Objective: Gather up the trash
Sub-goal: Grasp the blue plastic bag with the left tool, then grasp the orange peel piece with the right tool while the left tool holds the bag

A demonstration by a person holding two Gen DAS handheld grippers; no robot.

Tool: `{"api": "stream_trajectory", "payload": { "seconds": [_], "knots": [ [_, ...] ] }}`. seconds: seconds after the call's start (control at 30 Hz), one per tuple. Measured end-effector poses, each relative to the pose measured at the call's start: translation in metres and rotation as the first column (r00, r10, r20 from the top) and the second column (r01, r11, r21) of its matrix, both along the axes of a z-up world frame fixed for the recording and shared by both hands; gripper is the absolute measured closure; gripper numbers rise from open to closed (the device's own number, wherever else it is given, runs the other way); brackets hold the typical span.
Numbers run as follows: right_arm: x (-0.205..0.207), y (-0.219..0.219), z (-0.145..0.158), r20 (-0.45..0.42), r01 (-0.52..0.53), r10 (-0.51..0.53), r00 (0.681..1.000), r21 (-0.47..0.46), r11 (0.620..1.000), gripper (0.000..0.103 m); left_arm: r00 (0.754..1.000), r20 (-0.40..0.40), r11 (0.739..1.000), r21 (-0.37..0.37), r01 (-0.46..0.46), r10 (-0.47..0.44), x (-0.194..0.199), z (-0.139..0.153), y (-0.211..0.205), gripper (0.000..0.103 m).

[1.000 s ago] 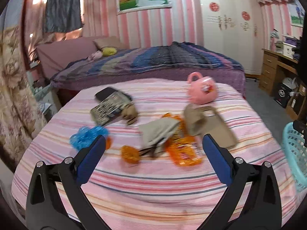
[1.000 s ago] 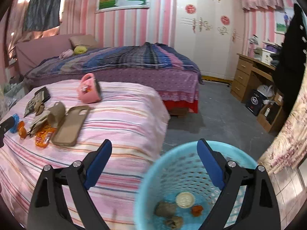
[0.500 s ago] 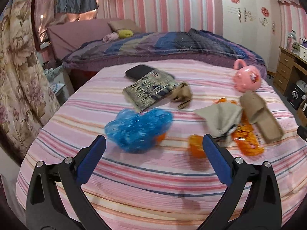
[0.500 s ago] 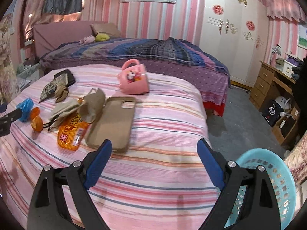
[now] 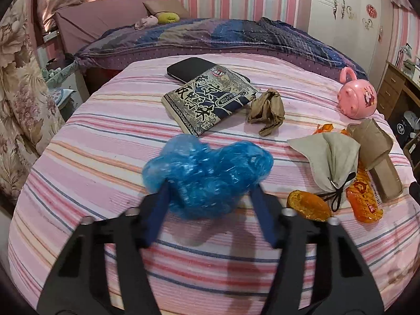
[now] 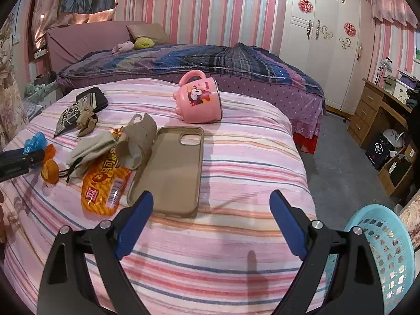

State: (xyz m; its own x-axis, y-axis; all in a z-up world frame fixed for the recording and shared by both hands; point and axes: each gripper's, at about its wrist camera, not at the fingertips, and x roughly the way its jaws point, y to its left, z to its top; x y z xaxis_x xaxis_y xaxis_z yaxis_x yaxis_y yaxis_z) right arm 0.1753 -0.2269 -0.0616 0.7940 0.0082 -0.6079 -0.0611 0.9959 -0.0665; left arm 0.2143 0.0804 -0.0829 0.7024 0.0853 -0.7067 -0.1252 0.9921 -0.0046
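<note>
Blue crumpled plastic bag lies mid-bed, toward the left edge, between the left claw's pads, which have just been closing and touch its sides. Beyond it, a book bears Chinese characters. The right claw gapes apart near the phone case

Book on the striped bed: large Chinese characters across the cover, small red seal near its top, none legible. Orange snack packet: white Chinese characters and a barcode. Pink mug: cartoon mouse print, red lettering too small to read.
</note>
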Motion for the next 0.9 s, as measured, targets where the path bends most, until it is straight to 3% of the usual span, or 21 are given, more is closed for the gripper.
{"api": "stream_trajectory", "payload": {
  "seconds": [0.07,0.17,0.57,0.9],
  "knots": [
    [0.001,0.003,0.001,0.001,-0.003,0.003,1.000,-0.001,1.000,0.015,1.000,0.014,1.000,-0.006,0.000,0.000,-0.004,0.002,0.004,0.063],
    [0.000,0.012,0.003,0.012,-0.020,0.019,1.000,0.008,1.000,0.015,0.999,0.039,1.000,0.020,-0.020,0.020,-0.013,0.008,0.012,0.067],
    [-0.009,0.091,0.008,0.020,-0.166,0.165,0.986,0.076,0.983,0.015,0.992,0.094,0.995,0.051,-0.088,0.083,-0.051,0.027,0.060,0.068],
    [-0.003,0.165,0.001,-0.017,-0.242,0.242,0.970,0.015,0.970,0.016,0.992,0.051,0.990,0.081,-0.120,0.116,-0.058,0.015,0.102,0.068]
  ]
}}
